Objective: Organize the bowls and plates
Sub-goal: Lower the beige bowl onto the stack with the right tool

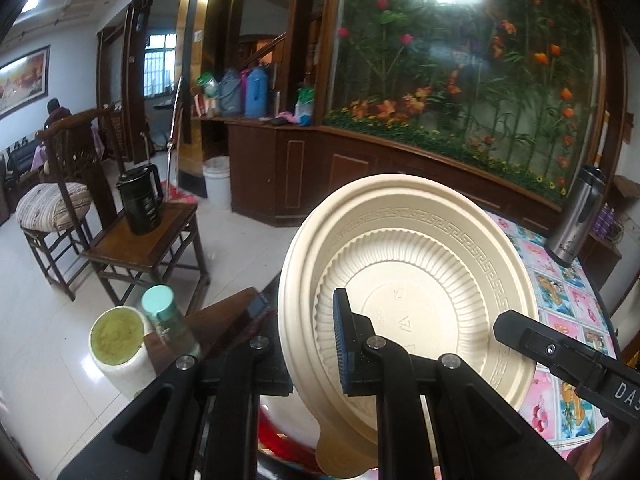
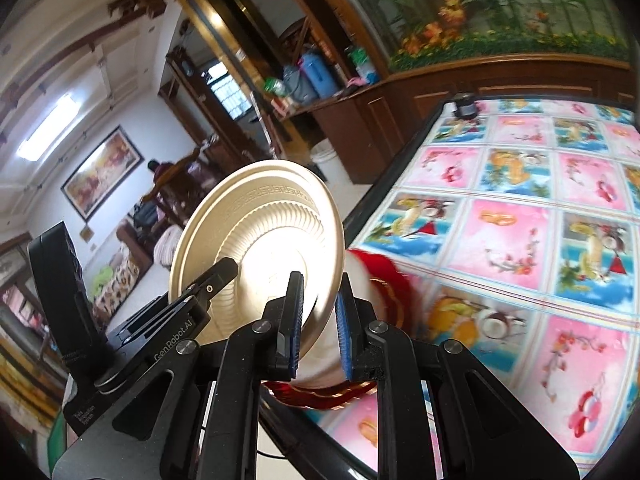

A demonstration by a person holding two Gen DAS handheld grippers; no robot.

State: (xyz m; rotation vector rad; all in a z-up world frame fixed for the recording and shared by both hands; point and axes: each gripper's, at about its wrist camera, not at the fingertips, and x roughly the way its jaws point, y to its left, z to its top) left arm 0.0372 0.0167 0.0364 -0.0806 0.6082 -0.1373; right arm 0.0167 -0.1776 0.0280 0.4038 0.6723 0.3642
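Above the tablecloth [image 2: 508,216], one plate [image 1: 404,280] (cream), two grippers.

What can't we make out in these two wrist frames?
- Red-and-white object: right wrist view, motion-blurred and half hidden behind the plate. Bowl or plate, cannot tell.
- Beige piece below the plate: left wrist view, cut off by the bottom edge. Whether it is a second plate is unclear.
- Embossed marks on the plate's base: left wrist view, too faint to read.

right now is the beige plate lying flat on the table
No, the beige plate is held up on edge in the left gripper, above the patterned tablecloth.
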